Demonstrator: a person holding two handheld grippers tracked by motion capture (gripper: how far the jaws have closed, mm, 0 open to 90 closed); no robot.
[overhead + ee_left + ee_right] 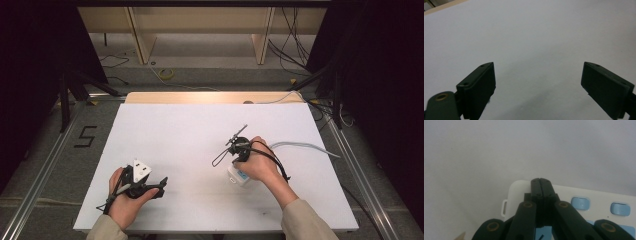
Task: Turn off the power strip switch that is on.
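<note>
While both hands sit low in the high view, here's the rundown:

Surface: white table (200, 135) mid-frame, bare wood strip along its far edge.
Room: grey floor all round, black curtains down both sides, a pale wooden frame (200, 30) across the top, a black "5" (86, 136) taped on the floor at left.
Clutter: loose cables (295, 45) on the floor at upper right, a yellow coil (166, 74) upper middle; nothing of that lies on the table.
Remote: white remote (599, 202) with light blue buttons, on the table right of centre in the high view, right under the right hand (260, 162).
Right gripper: right gripper (540, 182) has its jaws pressed flat together, nothing between them, tips over the remote's end; can't tell if they touch it.
Left gripper: left gripper (537, 82) at lower left of the high view, jaws spread wide over plain white table, well apart from the remote.
In the way: the right hand and gripper cover most of the remote from above.
Hard to see: the remote's lower part is cut off by the jaws in the right gripper view, button marks too blurry to read.
</note>
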